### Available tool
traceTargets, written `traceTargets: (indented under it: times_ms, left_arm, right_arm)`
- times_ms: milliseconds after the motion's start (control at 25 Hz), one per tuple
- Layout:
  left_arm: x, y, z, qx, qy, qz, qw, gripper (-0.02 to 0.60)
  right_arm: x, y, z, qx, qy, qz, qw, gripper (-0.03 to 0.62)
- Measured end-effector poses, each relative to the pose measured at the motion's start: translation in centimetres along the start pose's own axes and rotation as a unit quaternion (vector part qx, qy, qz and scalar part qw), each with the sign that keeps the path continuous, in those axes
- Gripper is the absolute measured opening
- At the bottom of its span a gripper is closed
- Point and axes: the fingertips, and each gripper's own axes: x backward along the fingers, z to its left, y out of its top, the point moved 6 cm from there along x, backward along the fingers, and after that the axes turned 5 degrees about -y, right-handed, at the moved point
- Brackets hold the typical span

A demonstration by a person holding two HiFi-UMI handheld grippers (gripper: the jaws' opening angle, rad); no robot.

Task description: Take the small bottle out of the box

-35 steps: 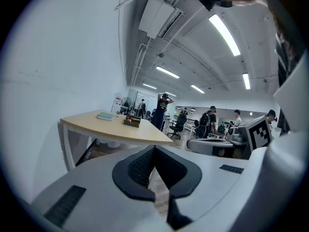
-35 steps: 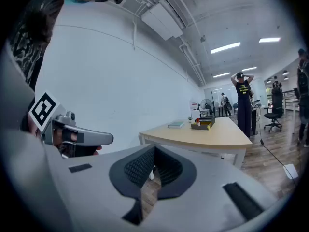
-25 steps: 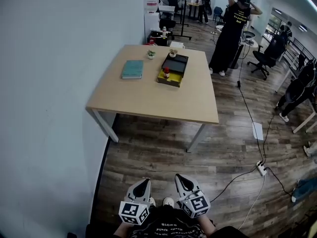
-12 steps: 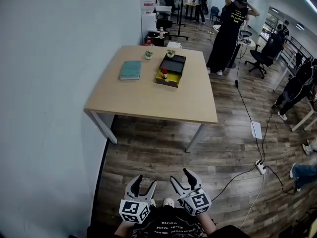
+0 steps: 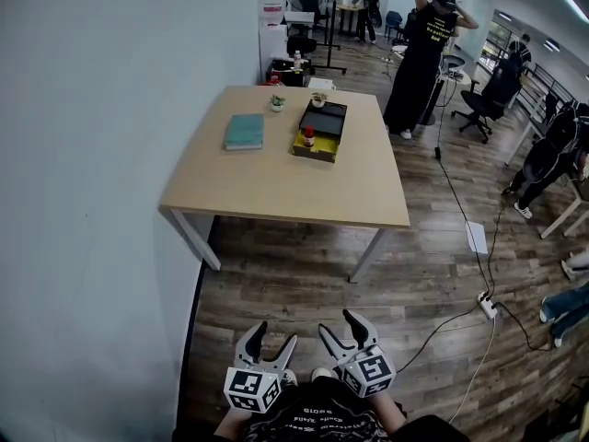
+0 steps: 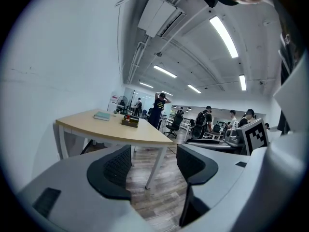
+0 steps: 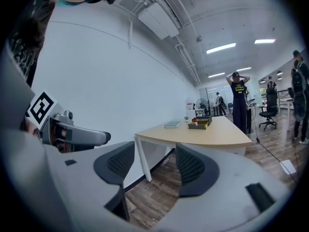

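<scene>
While the left gripper (image 5: 275,335) and right gripper (image 5: 339,322) hang at lower centre, jaws opening on nothing, the small bottle (image 5: 309,136) stands in the box (image 5: 314,153) on the table (image 5: 276,191), upper centre, well apart. Risk: a hurried approach may topple the bottle.

The grey left gripper (image 5: 276,335) and right gripper (image 5: 338,323) have black ribbed jaws, opening empty, and black-and-white marker cubes.

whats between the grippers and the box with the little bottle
In the head view, just dark wood-plank floor, then the bare near half of the light wooden table before the yellow-and-black box.
</scene>
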Motion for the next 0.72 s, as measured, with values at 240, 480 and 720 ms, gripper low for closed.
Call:
traceTargets:
  times_ms: [240,480,720]
  left_arm:
    - [0.4,-0.5,2.5,0.005,-0.006,0.004,1.0,0.301]
    - [-0.9,-0.9,4.6,0.008,0.012,0.012,0.9998,0.301]
    - [-5.6,0.5,5.9,0.019,0.015,0.001,0.9997,0.301]
  right_arm:
    - [-1.4,-0.9,1.4,-0.006,-0.003,0.005,1.0,0.278]
    - [-4.4,-1.2,0.5,-0.009,0.001,0.01,1.0,0.278]
    - [-8.3,-0.3,-3.5,-0.01,0.009,0.015,1.0,0.278]
